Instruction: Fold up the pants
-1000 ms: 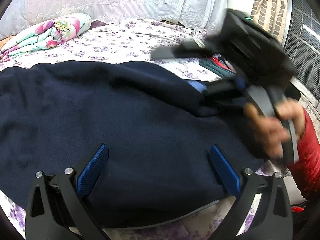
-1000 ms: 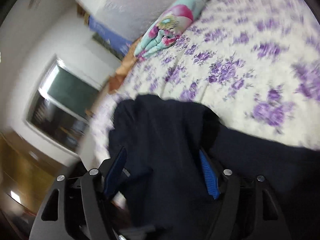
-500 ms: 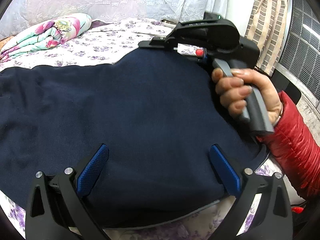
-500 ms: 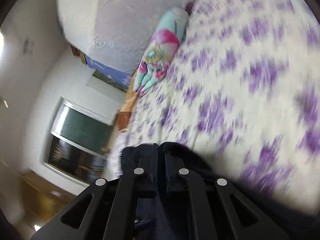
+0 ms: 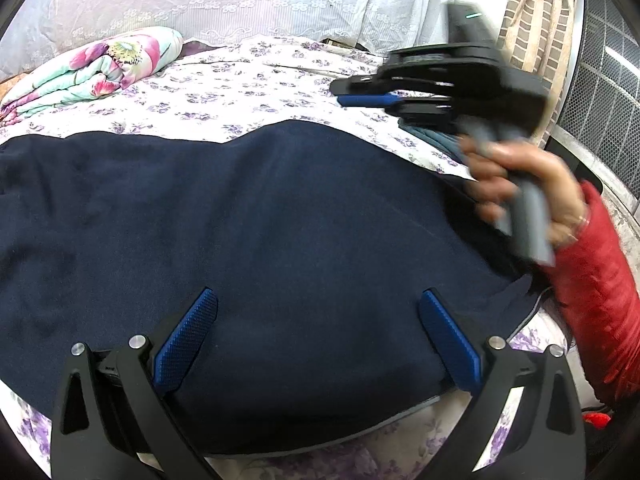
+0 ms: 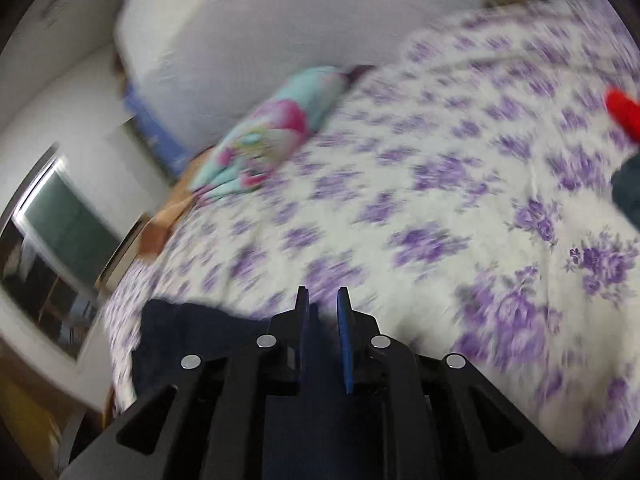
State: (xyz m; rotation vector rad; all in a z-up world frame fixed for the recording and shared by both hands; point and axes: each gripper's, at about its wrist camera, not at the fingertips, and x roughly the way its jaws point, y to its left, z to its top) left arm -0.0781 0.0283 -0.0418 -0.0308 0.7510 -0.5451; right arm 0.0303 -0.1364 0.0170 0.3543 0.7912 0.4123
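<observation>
Pants look soft, floppy & light; best grabbed at an edge. Left gripper wide apart; right gripper nearly together, empty.

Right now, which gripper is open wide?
The left gripper: its blue pads stand far apart over the navy pants. The right gripper, lifted above the bed, shows only a narrow gap.

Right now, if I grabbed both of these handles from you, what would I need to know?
Left tongs: open wide, hovering over the navy pants, holding nothing.
Right tongs: fingers nearly together with a small gap, nothing between them, up above the bed.
The pants lie spread on the floral bed, one layer apparently already folded over.
Left to do: fold them smaller and tidy up.
</observation>
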